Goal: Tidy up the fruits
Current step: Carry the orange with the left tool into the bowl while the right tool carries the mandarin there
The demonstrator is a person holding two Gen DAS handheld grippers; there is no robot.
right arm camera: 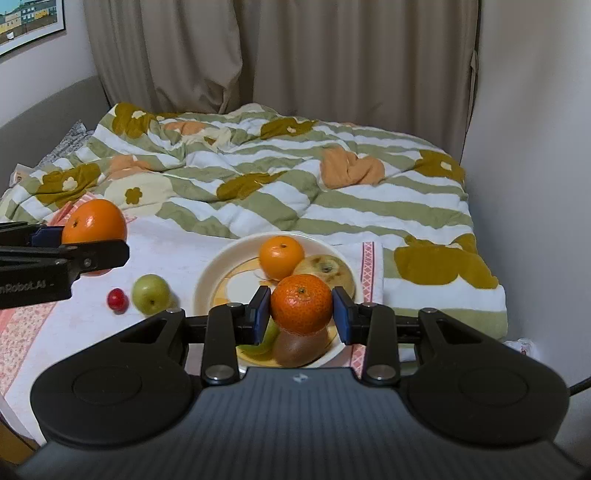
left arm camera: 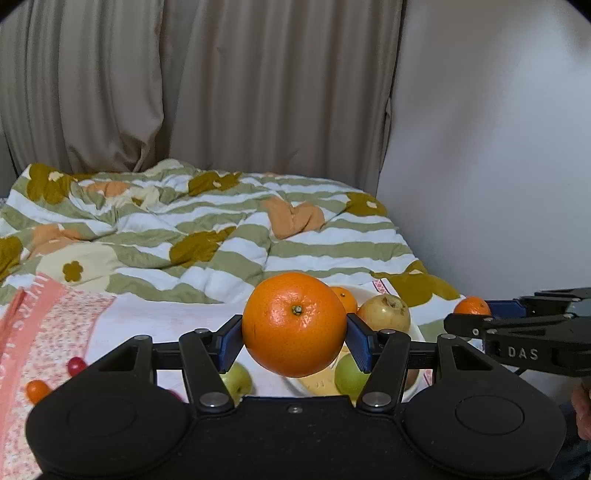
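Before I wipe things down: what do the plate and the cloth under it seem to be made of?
The plate looks like glazed ceramic: cream, smooth, with a soft sheen on its rim, though melamine can't be ruled out. The cloth looks like matte woven cotton, white with a pink printed border and slight wrinkles.

**Lettering on the two gripper bodies**

In the left wrist view, white capitals "DAS" [left arm camera: 522,353] stand on the black side of the right hand-held gripper [left arm camera: 476,314]. In the right wrist view, the left hand-held gripper [right arm camera: 74,240] bears pale print that reads "nRobot.AI" [right arm camera: 20,288], its start cut off by the picture's edge. The pink towel [left arm camera: 40,317] carries large pale letters along its band, too warped to read. The wall poster [right arm camera: 29,22] shows no readable words.
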